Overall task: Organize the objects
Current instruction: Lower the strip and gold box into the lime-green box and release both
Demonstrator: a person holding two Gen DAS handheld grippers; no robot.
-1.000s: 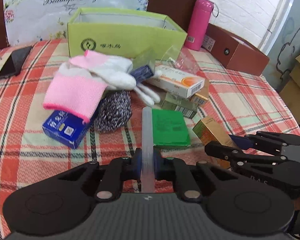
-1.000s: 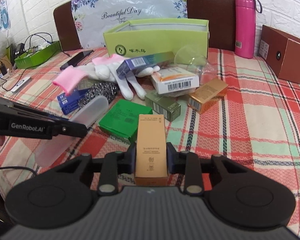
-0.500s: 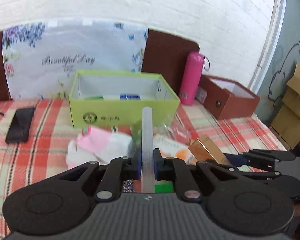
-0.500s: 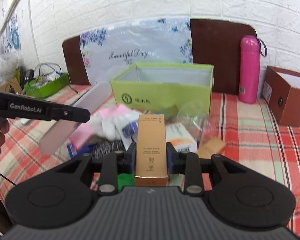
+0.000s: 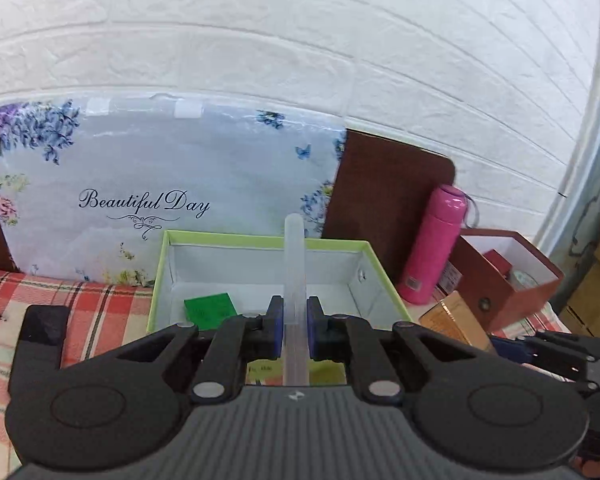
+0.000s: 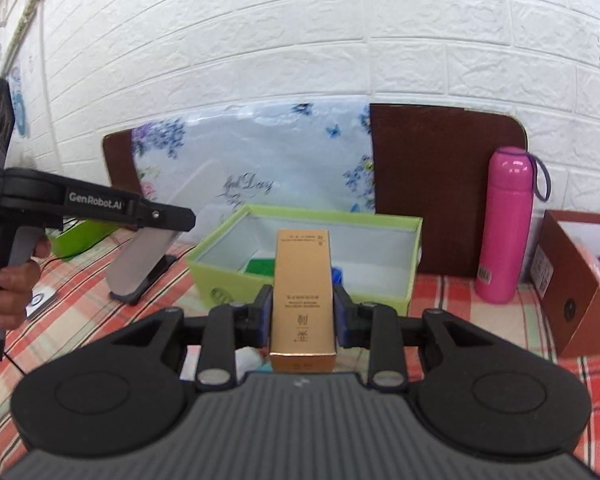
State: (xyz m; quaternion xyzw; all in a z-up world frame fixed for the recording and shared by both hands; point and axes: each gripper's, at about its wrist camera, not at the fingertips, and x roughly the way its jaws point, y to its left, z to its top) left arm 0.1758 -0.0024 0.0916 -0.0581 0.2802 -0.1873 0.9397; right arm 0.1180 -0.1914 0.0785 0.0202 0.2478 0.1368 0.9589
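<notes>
My left gripper is shut on a translucent plastic case, seen edge-on and reaching over the open green box. In the right wrist view the same case hangs flat from the left gripper, left of the box. My right gripper is shut on a tall gold carton, raised in front of the green box. A green packet and a blue item lie inside the box. The gold carton and right gripper show at the right of the left wrist view.
A pink bottle and an open brown box stand right of the green box. A floral bag leans on the brick wall behind. A black phone lies on the plaid tablecloth at the left.
Both grippers rose and moved toward the green box, each keeping its object. The pile of gloves and boxes has dropped out of view below.
</notes>
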